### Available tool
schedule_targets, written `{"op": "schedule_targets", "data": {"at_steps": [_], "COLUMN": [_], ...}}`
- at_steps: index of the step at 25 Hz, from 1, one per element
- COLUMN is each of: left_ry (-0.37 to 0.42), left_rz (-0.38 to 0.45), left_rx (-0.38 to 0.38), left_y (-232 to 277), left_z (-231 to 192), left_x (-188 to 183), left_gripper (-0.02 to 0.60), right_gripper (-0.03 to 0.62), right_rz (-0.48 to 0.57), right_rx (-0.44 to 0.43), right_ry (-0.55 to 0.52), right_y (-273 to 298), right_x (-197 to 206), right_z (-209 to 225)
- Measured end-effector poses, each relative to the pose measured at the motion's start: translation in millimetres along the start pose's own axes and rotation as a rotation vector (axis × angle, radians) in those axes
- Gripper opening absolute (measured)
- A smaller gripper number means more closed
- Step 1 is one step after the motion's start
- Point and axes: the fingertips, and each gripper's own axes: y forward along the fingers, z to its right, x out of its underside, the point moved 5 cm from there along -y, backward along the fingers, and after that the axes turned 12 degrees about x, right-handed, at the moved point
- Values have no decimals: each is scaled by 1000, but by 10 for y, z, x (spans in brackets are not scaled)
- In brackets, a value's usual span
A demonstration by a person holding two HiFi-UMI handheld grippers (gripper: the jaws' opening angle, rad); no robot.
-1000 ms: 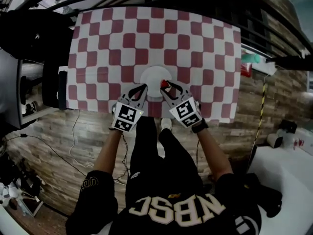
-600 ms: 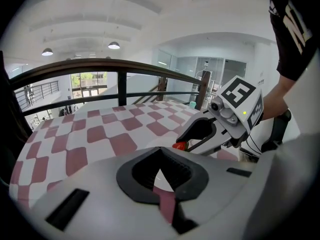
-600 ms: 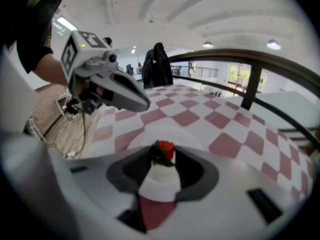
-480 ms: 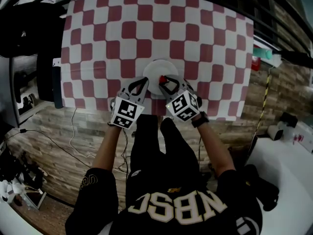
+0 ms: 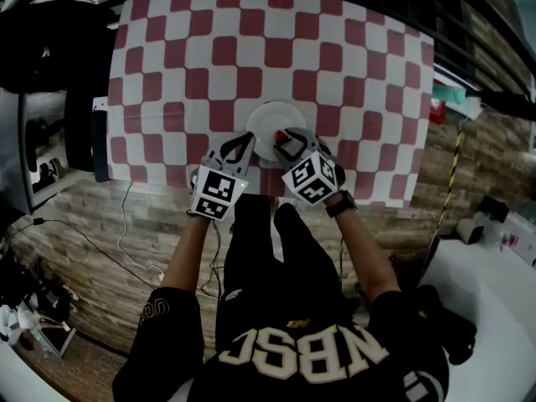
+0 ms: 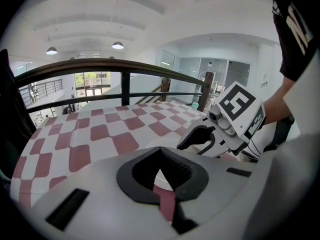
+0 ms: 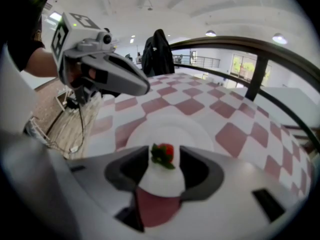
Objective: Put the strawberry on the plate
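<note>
Now, head view: we see L gripper beside plate's near-left rim, R gripper at near rim w/ strawberry. Left gripper view: our jaws are pressed together, empty. Right gripper view: jaws have just been opening, now spread; strawberry sits between them on plate, unpinched.

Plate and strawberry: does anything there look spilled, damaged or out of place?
Nothing stands out. The strawberry lies whole on the white plate, between the jaws of the right tool, which have just been opening. Nothing is spilled.
</note>
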Motion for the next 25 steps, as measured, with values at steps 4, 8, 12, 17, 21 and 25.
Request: {"op": "schedule_targets", "data": {"at_steps": [4,8,12,17,21,25], "left_ry": [-6,13,47,60,92,100], "left_rz": [26,71,151,239,337,437], "left_rx": [-26,-48,-79,-113,-144,-160], "left_y": [-115,-270,-456,-758,-960,-1191], "left_z": [72,222,383,710,955,1267], "left_x": [-124,-400,-791,-1149,-1491,-1749], "left_gripper": [12,12,12,12,12,12], "right_gripper": [186,184,178,108,64,34], "right_rz": [24,108,246,403,549,686], "right_rx": [9,46,128,199,254,319], "right_ry": [55,113,135,161,237,338], "right_y": [-209,-616,-1038,-1686,-2196,-2713], "right_x": [-78,-300,-552,-828,-1023,-1131], "right_z": [37,128,296,313,376,396]}}
